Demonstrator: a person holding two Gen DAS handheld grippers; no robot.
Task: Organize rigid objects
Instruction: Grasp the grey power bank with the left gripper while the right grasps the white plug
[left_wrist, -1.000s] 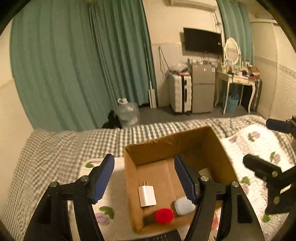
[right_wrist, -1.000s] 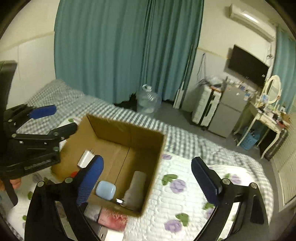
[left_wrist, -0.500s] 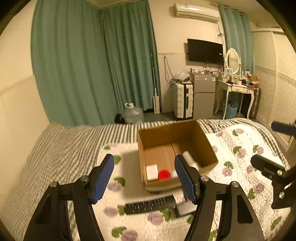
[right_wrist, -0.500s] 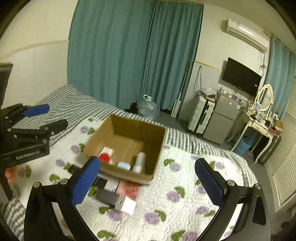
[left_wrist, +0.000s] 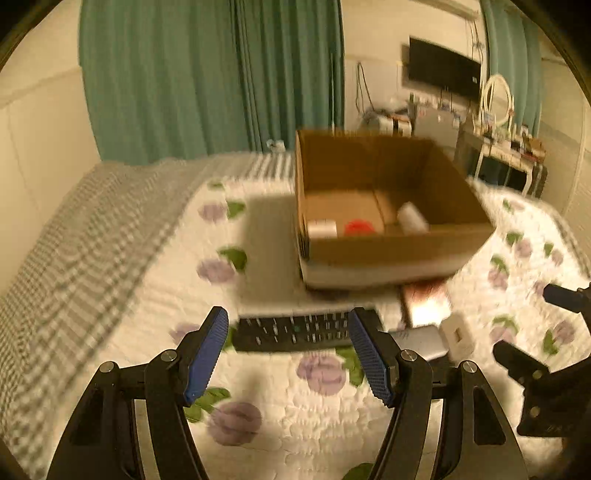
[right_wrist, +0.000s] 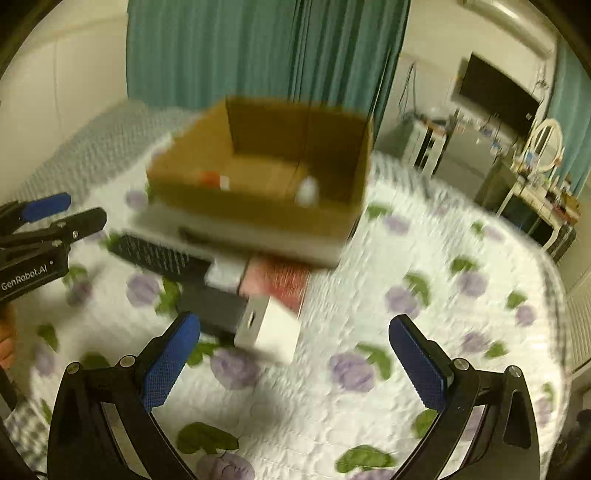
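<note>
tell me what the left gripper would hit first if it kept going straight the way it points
Most likely the black remote on the quilt: it lies straight ahead between the open fingers of the left gripper. The blur leaves depth unclear.

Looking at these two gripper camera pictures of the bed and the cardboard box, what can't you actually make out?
- Left wrist view: the red item and white items in the cardboard box are motion-blurred; their identity is unclear.
- Left wrist view: the remote has its right end hidden behind a gripper finger.
- Right wrist view: the reddish flat thing is partly under the box and blurred.
- Right wrist view: the dark block is smeared and partly covered by the white box.
</note>
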